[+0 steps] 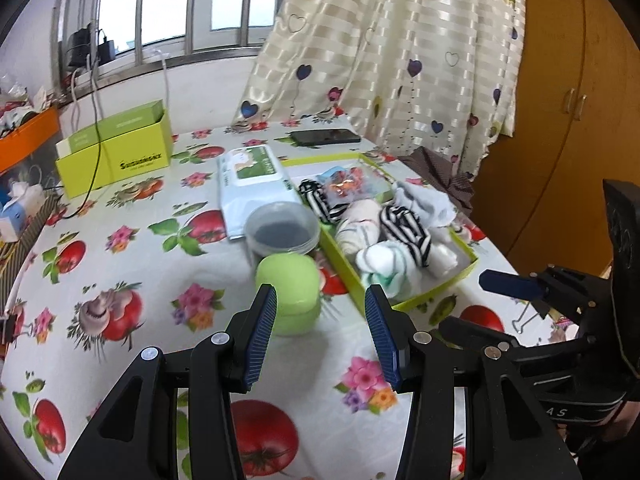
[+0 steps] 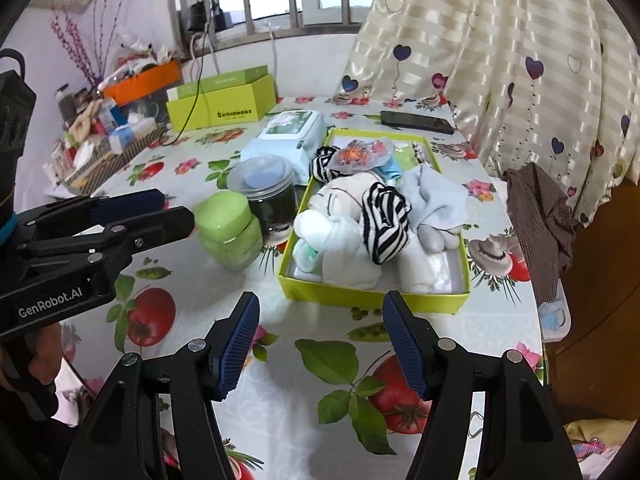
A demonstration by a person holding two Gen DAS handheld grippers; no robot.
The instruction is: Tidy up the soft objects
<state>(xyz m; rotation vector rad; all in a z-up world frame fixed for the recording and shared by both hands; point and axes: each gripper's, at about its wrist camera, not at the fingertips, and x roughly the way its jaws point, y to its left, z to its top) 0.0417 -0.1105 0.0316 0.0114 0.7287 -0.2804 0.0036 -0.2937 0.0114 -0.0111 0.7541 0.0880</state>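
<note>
A shallow lime-green tray on the fruit-print table holds several rolled socks: white ones, black-and-white striped ones, a pale blue one. My left gripper is open with nothing between its pads, just short of a green jar and the tray's near corner. My right gripper is open and empty, hovering in front of the tray's near wall. The left gripper shows at the left of the right wrist view.
A clear jar with dark contents, a wet-wipes pack, an open green box, a phone and a brown cloth at the table's right edge. Clutter and an orange box fill the far left. A binder clip lies near the tray.
</note>
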